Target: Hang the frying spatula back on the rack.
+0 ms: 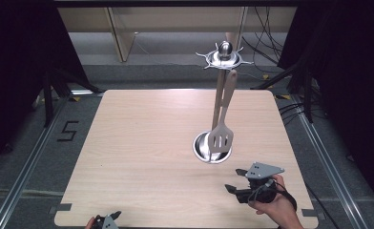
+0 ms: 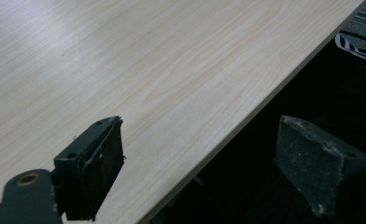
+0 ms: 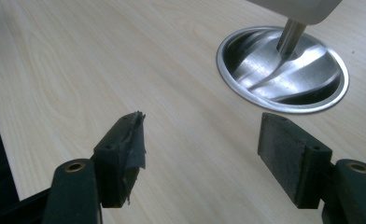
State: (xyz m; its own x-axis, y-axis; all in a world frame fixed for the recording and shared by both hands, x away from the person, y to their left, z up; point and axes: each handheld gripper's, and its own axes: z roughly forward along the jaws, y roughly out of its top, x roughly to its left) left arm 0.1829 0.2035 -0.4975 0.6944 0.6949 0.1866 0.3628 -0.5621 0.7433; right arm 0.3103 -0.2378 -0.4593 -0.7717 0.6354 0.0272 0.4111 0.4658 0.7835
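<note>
Gaping wide and empty, the right gripper (image 3: 200, 154) hovers over the table (image 1: 142, 143) near the stand's steel base (image 3: 284, 70). A spatula (image 1: 222, 136) hangs from the stand (image 1: 224, 56). At the near edge, the left gripper (image 2: 200, 158) also gapes, empty.

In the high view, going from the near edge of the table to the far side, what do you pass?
Left gripper at the near edge → right gripper → stand's round metal base → hanging slotted spatula → stand's hook crown.
</note>
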